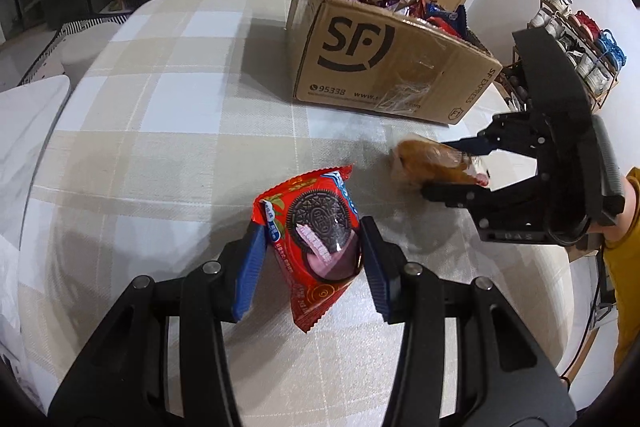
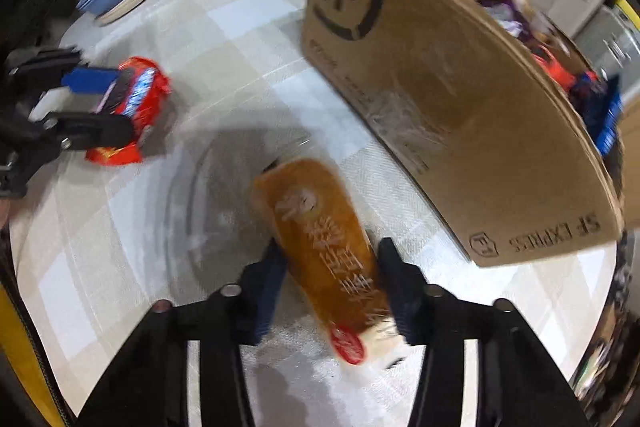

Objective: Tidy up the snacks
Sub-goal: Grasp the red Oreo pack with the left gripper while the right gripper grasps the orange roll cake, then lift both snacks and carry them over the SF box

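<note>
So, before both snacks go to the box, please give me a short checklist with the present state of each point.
1. Left gripper holds the red cookie pack: ok, pads on both sides.
2. Right gripper holds the bread pack: ok, jaws closed on it.
3. Bread pack gripped near its middle: not ok, held towards one end.
4. Cardboard box open on top: ok.
5. Free room inside the box: cannot tell, other snacks already fill much of it.
6. Tablecloth between the packs and the box free of obstacles: ok.
</note>
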`<state>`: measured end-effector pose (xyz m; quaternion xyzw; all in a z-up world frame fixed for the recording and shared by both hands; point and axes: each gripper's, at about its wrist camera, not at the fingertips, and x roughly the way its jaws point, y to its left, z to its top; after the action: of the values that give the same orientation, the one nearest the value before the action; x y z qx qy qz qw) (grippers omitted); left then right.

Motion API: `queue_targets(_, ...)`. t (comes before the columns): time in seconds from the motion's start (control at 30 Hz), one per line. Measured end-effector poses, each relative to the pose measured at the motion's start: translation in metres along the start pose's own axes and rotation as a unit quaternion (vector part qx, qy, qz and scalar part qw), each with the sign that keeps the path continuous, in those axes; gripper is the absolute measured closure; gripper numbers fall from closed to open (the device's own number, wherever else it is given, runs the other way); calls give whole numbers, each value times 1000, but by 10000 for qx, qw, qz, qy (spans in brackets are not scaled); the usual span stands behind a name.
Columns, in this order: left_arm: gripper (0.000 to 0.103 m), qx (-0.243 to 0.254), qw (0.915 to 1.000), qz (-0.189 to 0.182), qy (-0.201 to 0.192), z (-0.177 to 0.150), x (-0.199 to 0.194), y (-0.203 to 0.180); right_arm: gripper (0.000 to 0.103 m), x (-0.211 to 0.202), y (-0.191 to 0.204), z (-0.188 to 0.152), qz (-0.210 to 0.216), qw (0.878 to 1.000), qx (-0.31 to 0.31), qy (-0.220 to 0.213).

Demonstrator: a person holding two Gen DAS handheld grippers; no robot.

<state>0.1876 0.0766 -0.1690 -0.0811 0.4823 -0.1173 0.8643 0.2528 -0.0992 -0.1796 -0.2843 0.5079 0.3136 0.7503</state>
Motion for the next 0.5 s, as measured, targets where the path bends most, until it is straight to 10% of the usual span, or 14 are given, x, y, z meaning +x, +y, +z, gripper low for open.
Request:
queue_targets(0.27, 60, 103, 9996, 60, -265, -9, -28, -6, 65, -42, 7, -29, 309, 9930, 849, -761)
queue_targets(0.5, 60, 240, 9983, 22, -538, -18, -59, -19, 65, -102, -1, -66, 1098, 9529, 2071, -1924)
